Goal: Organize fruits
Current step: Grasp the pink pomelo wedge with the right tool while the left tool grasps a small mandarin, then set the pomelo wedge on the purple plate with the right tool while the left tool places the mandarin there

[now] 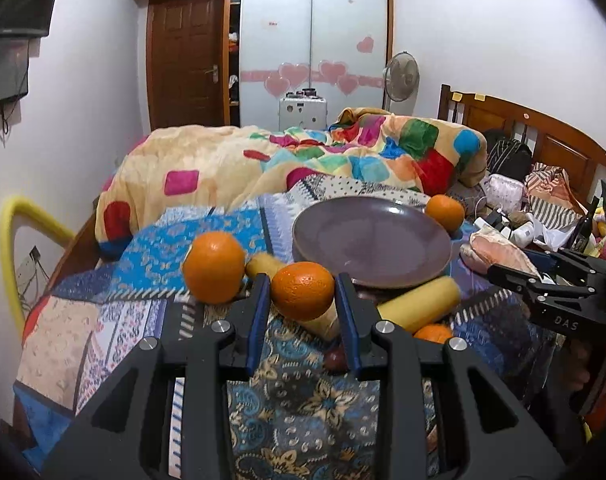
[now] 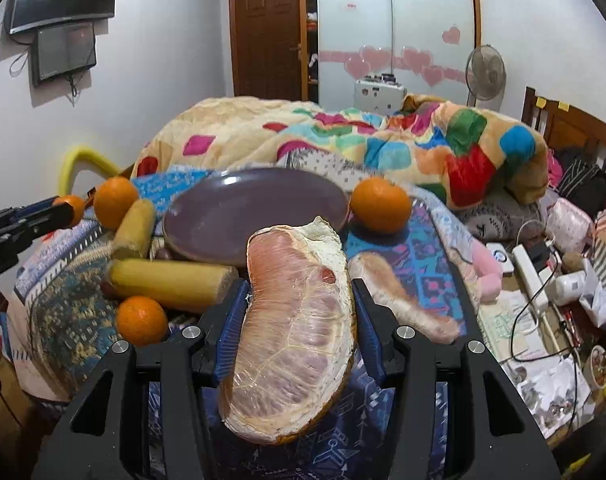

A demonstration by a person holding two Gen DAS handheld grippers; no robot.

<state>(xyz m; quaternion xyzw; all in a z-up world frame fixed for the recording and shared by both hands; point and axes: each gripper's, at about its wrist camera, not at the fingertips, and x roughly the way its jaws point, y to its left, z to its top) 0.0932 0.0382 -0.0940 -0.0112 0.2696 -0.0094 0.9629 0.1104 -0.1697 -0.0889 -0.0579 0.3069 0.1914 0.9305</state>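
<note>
My left gripper (image 1: 302, 294) is shut on an orange (image 1: 302, 290) and holds it above the patterned bedspread, just in front of the purple plate (image 1: 371, 240). My right gripper (image 2: 299, 300) is shut on a large wrapped pomelo wedge (image 2: 295, 344), held in front of the same plate (image 2: 255, 216), which is bare. A second pomelo wedge (image 2: 403, 300) lies to the right. Loose oranges lie left of the plate (image 1: 213, 268), behind its right edge (image 2: 380, 205) and at the front (image 2: 141, 320). Yellow bananas (image 2: 169, 280) lie in front of the plate.
A rumpled colourful blanket (image 1: 303, 156) fills the bed behind the plate. Clutter of a power strip (image 2: 531, 272), cables and bags covers the right side by the wooden headboard (image 1: 543, 136). A yellow tube (image 1: 11, 248) stands at the left edge.
</note>
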